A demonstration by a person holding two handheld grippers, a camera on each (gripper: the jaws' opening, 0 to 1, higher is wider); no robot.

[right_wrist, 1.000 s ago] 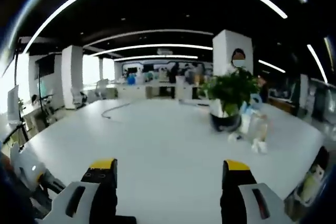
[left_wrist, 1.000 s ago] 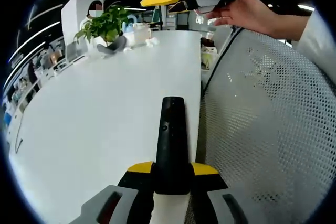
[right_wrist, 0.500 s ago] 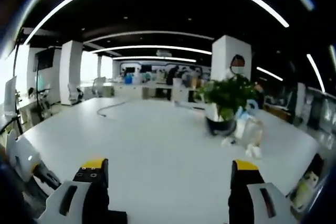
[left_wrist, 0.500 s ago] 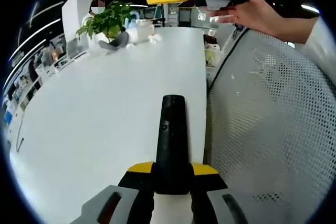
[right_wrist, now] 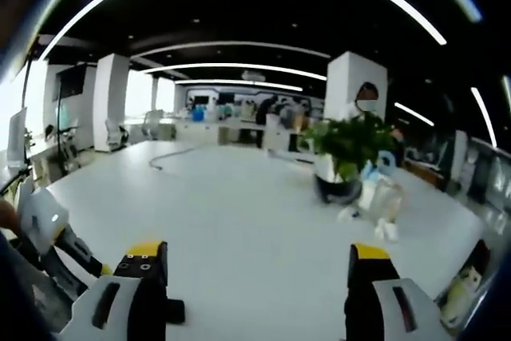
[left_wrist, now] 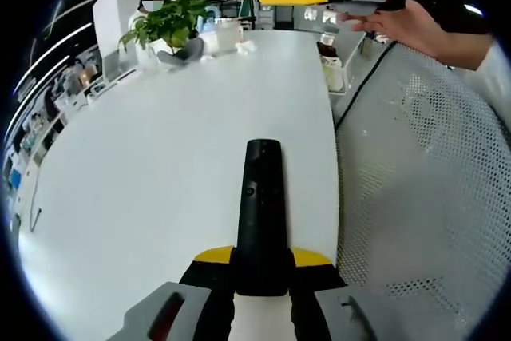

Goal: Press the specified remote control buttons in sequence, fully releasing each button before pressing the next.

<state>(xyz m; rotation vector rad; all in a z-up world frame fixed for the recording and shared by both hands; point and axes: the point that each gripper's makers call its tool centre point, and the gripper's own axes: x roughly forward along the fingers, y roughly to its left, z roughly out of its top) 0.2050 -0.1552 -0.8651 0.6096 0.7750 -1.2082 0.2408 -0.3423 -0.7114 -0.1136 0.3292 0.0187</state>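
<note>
One remote point(left_wrist: 261, 213), clamped in left hand-held gripper point(left_wrist: 262, 265)

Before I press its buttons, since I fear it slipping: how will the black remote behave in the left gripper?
The remote looks rigid and slim, so it probably won't flex. The left gripper clamps only its near end; a press near the tip may lever it downward. Its smooth casing could slide.

The remote control point(left_wrist: 261, 213) is a long, slim black bar with a rounded far end and a small round button partway along its top face. It points straight away from the camera, its near end clamped between the yellow-tipped jaws of the left gripper point(left_wrist: 262, 265), above the white table point(left_wrist: 144, 165).
</note>
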